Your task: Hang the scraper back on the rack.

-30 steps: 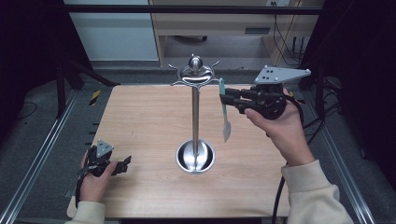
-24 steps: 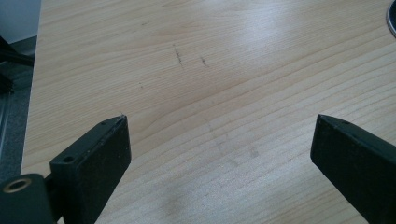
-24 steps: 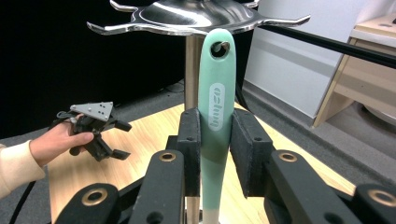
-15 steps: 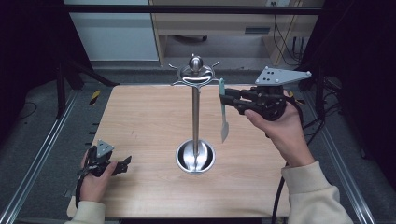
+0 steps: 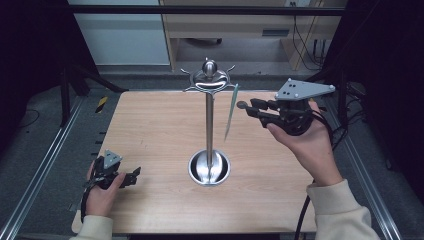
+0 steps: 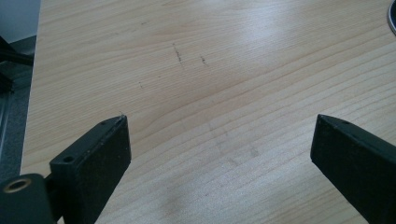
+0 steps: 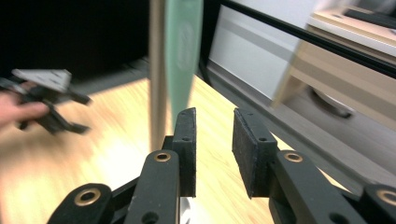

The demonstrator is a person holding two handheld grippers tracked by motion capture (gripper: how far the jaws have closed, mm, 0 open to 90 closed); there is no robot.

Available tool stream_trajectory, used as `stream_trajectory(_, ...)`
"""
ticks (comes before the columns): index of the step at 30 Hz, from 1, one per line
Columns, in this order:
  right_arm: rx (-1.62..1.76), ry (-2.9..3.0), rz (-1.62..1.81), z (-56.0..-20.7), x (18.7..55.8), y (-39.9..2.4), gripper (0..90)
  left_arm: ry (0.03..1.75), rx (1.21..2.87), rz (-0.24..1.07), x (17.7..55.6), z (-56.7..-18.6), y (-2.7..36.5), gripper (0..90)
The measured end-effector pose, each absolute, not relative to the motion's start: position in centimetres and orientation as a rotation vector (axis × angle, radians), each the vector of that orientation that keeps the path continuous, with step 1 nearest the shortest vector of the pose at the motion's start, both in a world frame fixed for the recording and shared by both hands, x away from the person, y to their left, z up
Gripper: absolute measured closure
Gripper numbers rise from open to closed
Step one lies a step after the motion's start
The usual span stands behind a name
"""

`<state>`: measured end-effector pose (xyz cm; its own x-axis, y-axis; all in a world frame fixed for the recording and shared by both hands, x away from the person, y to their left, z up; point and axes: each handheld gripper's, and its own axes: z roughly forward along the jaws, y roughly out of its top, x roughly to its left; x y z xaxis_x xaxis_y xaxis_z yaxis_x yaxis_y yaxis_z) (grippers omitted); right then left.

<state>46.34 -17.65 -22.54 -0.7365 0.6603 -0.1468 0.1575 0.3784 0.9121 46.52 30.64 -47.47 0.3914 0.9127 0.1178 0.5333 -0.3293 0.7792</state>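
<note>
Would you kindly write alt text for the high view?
A pale green spatula hangs from a hook of a steel stand on a wooden table. The right tongs sit open just beside it, apart; the left tongs rest open near the table's front corner.

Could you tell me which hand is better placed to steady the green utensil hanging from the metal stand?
The right gripper: it hovers open just beside the green utensil on the stand. The left gripper sits low at the table's near corner.
</note>
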Motion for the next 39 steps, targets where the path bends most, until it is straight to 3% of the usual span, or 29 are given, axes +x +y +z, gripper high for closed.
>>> stream_trajectory(4, 0.744, 2.12, 1.266, -23.5, 46.4, -18.0, 67.3, 1.232, 2.002, 0.742, 46.5, -47.5, 30.6, 4.8)
stream_trajectory(16, 0.836, 2.014, 1.201, -25.3, 46.7, -19.3, 42.0, 1.233, 2.001, 0.743, 46.5, -47.5, 30.6, 4.8)
stream_trajectory(19, 0.858, 1.973, 1.189, -25.6, 46.5, -19.7, 30.5, 1.234, 1.999, 0.742, 46.5, -47.5, 30.6, 4.7)
stream_trajectory(20, 0.858, 1.973, 1.189, -25.6, 46.5, -19.7, 30.5, 1.233, 2.004, 0.741, 46.5, -47.5, 30.6, 4.7)
stream_trajectory(21, 0.874, 1.951, 1.176, -25.9, 46.4, -19.9, 23.5, 1.234, 2.005, 0.741, 46.5, -47.5, 30.6, 4.7)
stream_trajectory(28, 0.949, 1.893, 1.125, -27.7, 46.2, -20.4, 7.7, 1.235, 2.002, 0.741, 46.5, -47.5, 30.7, 4.7)
stream_trajectory(39, 0.987, 1.902, 1.133, -31.4, 45.6, -21.0, 5.1, 1.233, 1.995, 0.744, 46.5, -47.5, 30.7, 4.5)
